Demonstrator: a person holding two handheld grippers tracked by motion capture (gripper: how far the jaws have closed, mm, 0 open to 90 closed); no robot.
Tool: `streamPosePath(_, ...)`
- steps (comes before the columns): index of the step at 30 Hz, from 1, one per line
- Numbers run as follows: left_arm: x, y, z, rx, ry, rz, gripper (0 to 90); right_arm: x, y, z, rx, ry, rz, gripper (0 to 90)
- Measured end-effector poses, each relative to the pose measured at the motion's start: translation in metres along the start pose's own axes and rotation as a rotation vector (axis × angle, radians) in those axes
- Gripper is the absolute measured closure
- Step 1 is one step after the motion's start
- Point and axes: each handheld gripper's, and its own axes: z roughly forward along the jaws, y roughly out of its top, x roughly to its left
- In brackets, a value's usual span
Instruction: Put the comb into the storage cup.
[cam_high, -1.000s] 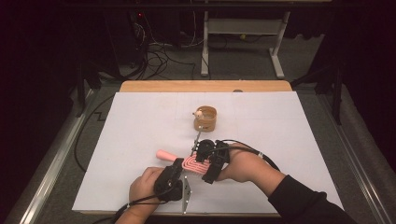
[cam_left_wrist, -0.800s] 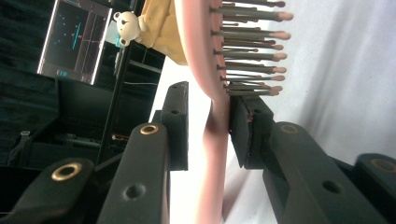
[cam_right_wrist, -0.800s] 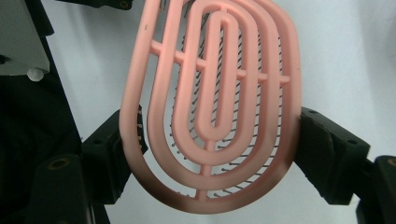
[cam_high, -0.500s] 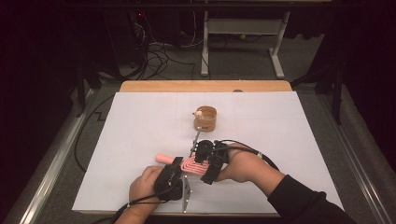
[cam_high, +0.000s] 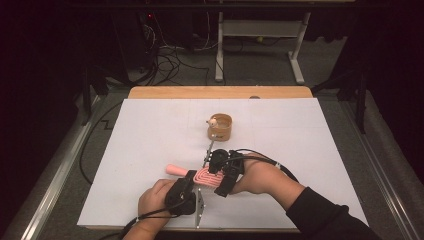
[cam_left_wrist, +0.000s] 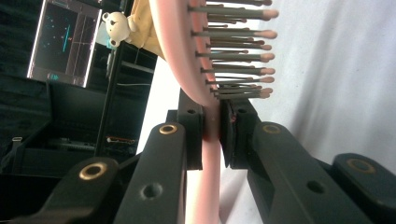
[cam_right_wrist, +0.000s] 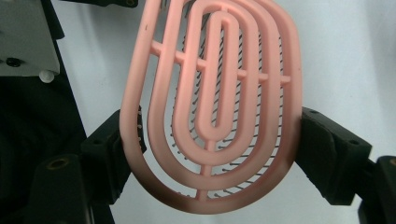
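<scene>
Brightly lit white tabletop, dark surroundings, soft shadows, close-ups slightly blurred

We take this for a lab: a white-covered table (cam_high: 150, 145) on dark carpet, tangled cables (cam_high: 170, 57) and a metal-legged bench (cam_high: 260, 30) at the far side.

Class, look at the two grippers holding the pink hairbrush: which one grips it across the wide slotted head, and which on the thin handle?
The right gripper spans the pink hairbrush across its slotted head; the left gripper pinches the thin handle edge below the bristles.
</scene>
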Motion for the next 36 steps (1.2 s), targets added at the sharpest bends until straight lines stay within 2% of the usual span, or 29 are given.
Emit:
streamPosePath(14, 0.000, -0.001, 0.000, -0.007, 0.011, 0.004, 79.3, -0.002, -0.001, -0.003, 0.007, 0.011, 0.013, 15.5)
streamPosePath(28, 0.003, -0.003, -0.002, -0.022, 0.016, -0.019, 79.3, -0.006, -0.004, -0.003, 0.019, 0.012, 0.037, 0.4)
streamPosePath(34, 0.003, -0.004, -0.001, -0.015, 0.021, -0.019, 79.3, -0.005, -0.007, -0.009, 0.014, 0.009, 0.028, 0.3)
streamPosePath(36, 0.003, -0.005, -0.001, -0.016, 0.023, -0.023, 79.3, -0.006, -0.010, -0.012, 0.020, 0.005, 0.038, 0.3)
